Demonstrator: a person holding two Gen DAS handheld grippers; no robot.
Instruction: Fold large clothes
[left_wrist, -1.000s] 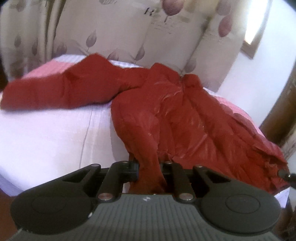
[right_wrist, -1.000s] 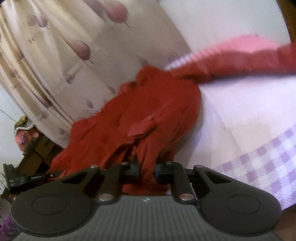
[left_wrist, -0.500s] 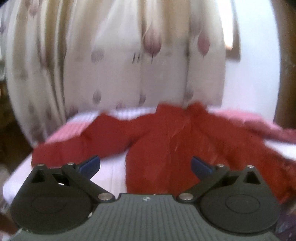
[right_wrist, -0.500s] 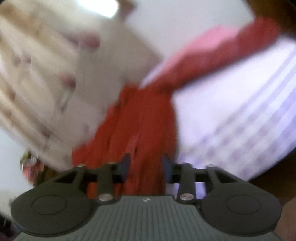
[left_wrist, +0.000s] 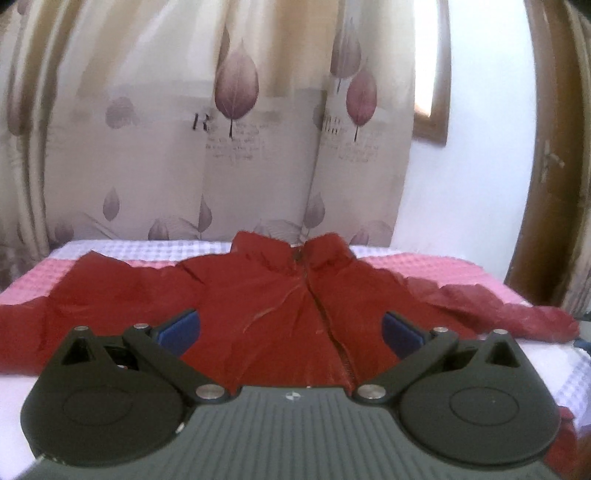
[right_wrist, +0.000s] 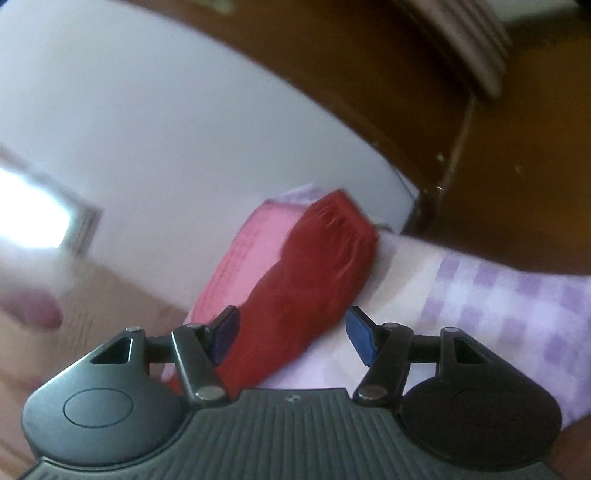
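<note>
A red puffer jacket (left_wrist: 280, 306) lies spread front-up on the bed, zipper down its middle, collar toward the curtain and a sleeve out to each side. My left gripper (left_wrist: 291, 330) hovers over the jacket's lower body, fully open, with nothing between its blue pads (left_wrist: 179, 326). In the blurred right wrist view, one red sleeve (right_wrist: 314, 273) stretches away across the bed. My right gripper (right_wrist: 291, 338) is at that sleeve, its jaws opening; the sleeve lies between them but the pads do not press on it.
The bed carries a pink and lilac checked cover (left_wrist: 424, 266) (right_wrist: 517, 295). A leaf-print curtain (left_wrist: 229, 129) hangs behind it, with a white wall (left_wrist: 480, 184) and brown wooden door frame (left_wrist: 546, 166) to the right. Brown wooden furniture (right_wrist: 498, 166) stands beyond the bed.
Both grippers let go of the jacket and opened. The left one pulled back and now faces the spread jacket squarely. The right one swung sideways and rolled to the sleeve's end.
</note>
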